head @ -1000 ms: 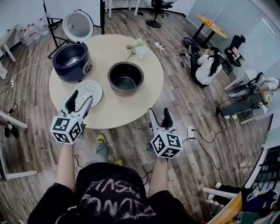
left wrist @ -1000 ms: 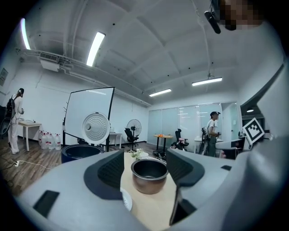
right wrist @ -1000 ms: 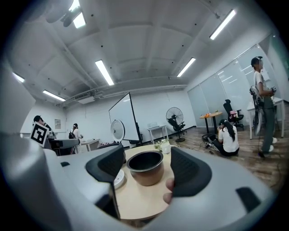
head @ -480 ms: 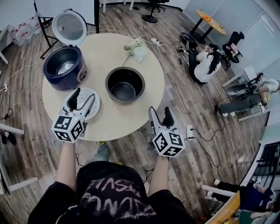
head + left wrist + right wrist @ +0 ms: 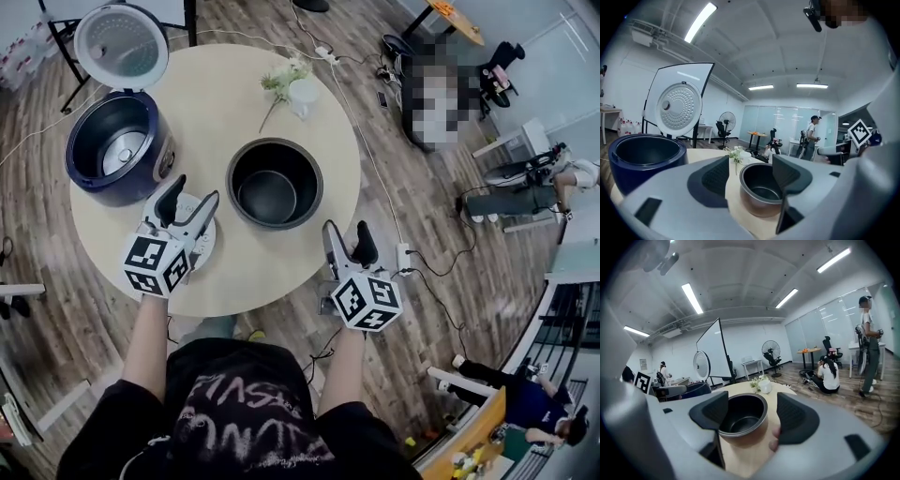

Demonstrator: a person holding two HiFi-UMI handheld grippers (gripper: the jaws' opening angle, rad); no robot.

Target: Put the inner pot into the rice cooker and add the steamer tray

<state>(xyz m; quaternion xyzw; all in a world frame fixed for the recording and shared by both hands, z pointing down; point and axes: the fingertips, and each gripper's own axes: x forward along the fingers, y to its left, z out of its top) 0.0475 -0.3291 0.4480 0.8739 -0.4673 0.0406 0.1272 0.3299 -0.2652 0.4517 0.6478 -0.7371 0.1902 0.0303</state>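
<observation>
The dark inner pot (image 5: pixel 274 183) stands empty in the middle of the round wooden table (image 5: pixel 225 103). The navy rice cooker (image 5: pixel 112 150) sits at the table's left with its lid (image 5: pixel 120 47) raised and its cavity bare. A white perforated steamer tray (image 5: pixel 210 236) lies between cooker and pot, mostly hidden under my left gripper (image 5: pixel 190 199), which hovers open above it. My right gripper (image 5: pixel 347 232) is open at the table's near edge, short of the pot. The inner pot (image 5: pixel 764 187) shows between the left jaws; the pot (image 5: pixel 743 416) also sits framed by the right jaws.
A small white vase with flowers (image 5: pixel 298 91) stands at the table's far side, behind the pot. Cables run over the wooden floor to the right of the table. People sit and stand farther off in the room.
The view has closed in on the table. Both grippers moved forward: the left now hangs over the steamer tray, the right has reached the table's near edge facing the pot.
</observation>
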